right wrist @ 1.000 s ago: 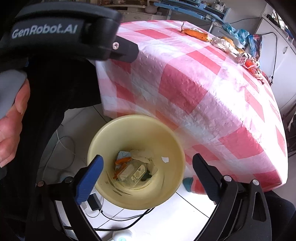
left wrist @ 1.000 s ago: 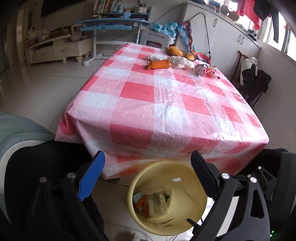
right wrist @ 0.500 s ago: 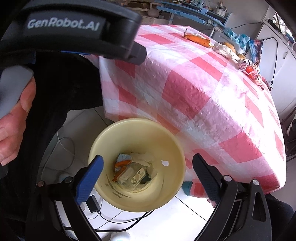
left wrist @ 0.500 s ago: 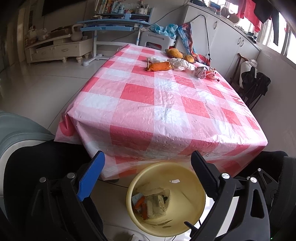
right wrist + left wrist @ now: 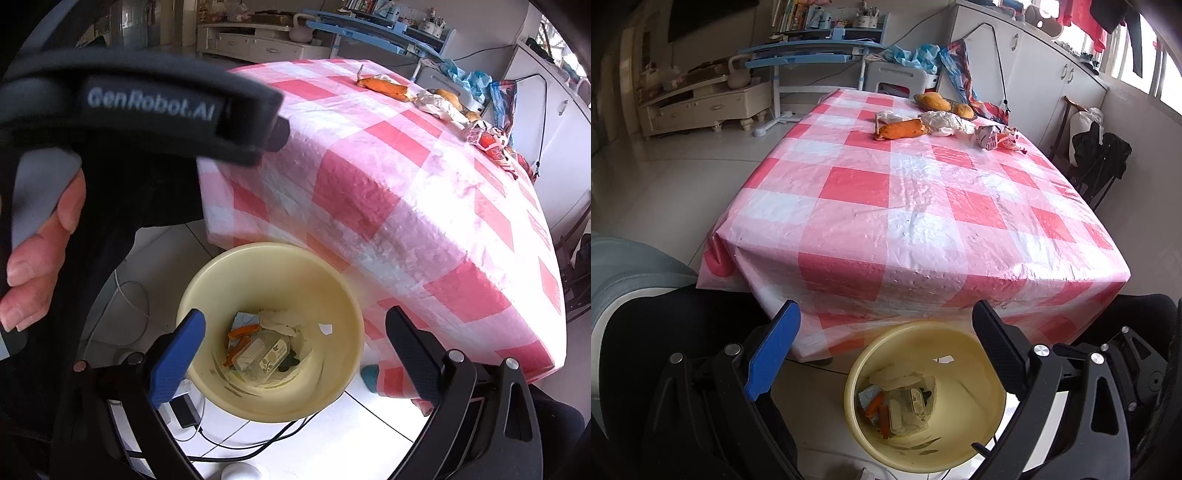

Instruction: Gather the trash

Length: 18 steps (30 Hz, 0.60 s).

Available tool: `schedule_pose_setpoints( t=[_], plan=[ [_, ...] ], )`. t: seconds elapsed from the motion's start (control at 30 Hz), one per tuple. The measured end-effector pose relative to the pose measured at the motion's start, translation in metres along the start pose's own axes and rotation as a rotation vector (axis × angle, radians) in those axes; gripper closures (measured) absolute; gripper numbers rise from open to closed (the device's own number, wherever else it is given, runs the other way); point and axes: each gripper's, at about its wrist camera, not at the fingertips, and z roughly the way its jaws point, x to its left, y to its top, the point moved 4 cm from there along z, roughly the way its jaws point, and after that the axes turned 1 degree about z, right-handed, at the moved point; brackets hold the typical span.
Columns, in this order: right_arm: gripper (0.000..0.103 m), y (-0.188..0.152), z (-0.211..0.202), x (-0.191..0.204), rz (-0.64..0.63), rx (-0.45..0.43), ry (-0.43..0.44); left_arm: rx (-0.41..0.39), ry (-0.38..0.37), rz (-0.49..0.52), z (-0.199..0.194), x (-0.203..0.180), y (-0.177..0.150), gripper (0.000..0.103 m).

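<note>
Currently both the left gripper (image 5: 884, 321) and the right gripper (image 5: 295, 326) have their fingers spread, gripping nothing. A yellow trash bin (image 5: 343, 295) containing wrappers sits on the floor between and below the fingers. Beyond the fingertips, an orange wrapper (image 5: 901, 129), crumpled white paper (image 5: 945, 123) and a red-white wrapper (image 5: 995, 137) lie on the counter (image 5: 923, 206).

A glossy plastic cloth (image 5: 923, 206) in red and white checks covers the worktop, its sheen broken by small dimples and wrinkles. The yellow bin (image 5: 975, 398) beneath the near edge looks like smooth plastic, scuffed with dark marks inside. On the far end lie crinkled white paper (image 5: 945, 123) and a shiny printed wrapper (image 5: 995, 136). The floor (image 5: 665, 184) is polished tile. Each gripper looks like matt black plastic with bright metal screws (image 5: 455, 355).
</note>
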Motion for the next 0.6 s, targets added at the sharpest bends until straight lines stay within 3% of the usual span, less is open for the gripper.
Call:
schedule_pose_setpoints(
  t=[0.6],
  plan=[
    [0.009, -0.003, -0.009, -0.015, 0.050, -0.029, -0.028, -0.003, 0.015, 0.034, 0.000, -0.008, 0.002, 0.012]
  ],
)
